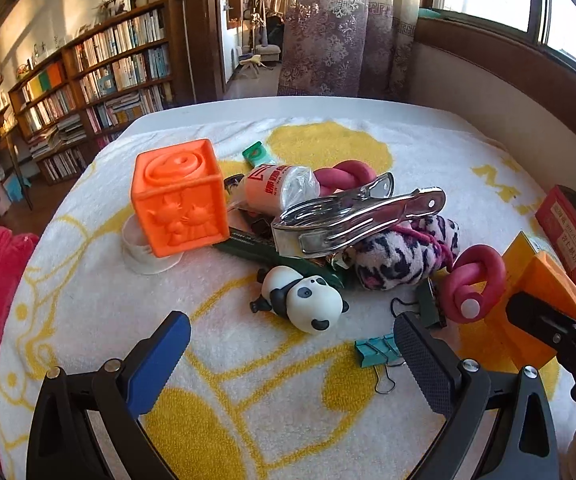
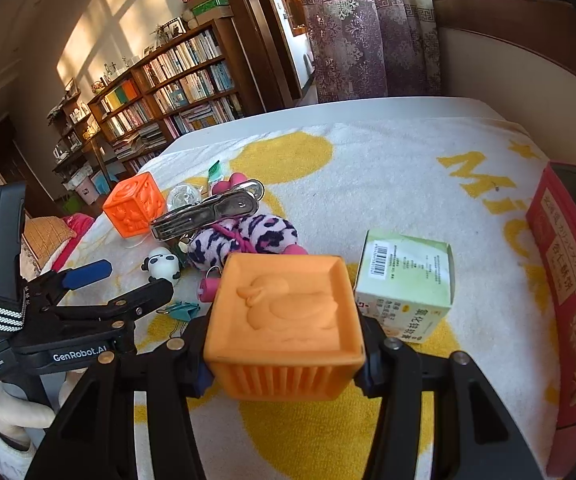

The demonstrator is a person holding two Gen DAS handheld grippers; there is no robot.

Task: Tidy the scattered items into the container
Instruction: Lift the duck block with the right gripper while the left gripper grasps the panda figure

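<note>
Counter [image 2: 388, 110] covered by a white towel [image 2: 388, 184] with yellow print; all items lie on the towel.

Red box [image 2: 560, 280] at the far right edge of the towel, printed lid face up. Whether this is the container, cannot tell.

Right gripper [image 2: 283, 344]: jaws partly apart and clamped on the two sides of a pale orange block [image 2: 283, 312], duck relief on top. The block is held in front of the camera, above the towel, just left of a green-and-white carton [image 2: 406, 280] that stands near the red box.

Left gripper [image 1: 292, 344]: jaws wide apart, nothing between them, hovering over the towel just short of the pile. In the right wrist view a hand [image 2: 19, 412] shows under its handle.

Pile in the towel's middle, biggest first:
- bright orange block [image 1: 179, 200], tilted, one lower edge on a white round lid [image 1: 143, 252].
- steel clip [image 1: 352, 220] lying on top of a pink spotted plush toy [image 1: 404, 256].
- pink twisted piece [image 1: 472, 284] just right of the plush; a second one [image 1: 344, 174] behind the clip.
- small tube [image 1: 275, 188] with red print, beside the bright orange block.
- panda figure [image 1: 304, 298] on its side, closest to the left gripper.
- teal binder clip [image 1: 376, 352], touching the left gripper's right-hand finger [image 1: 424, 356] in view.
</note>
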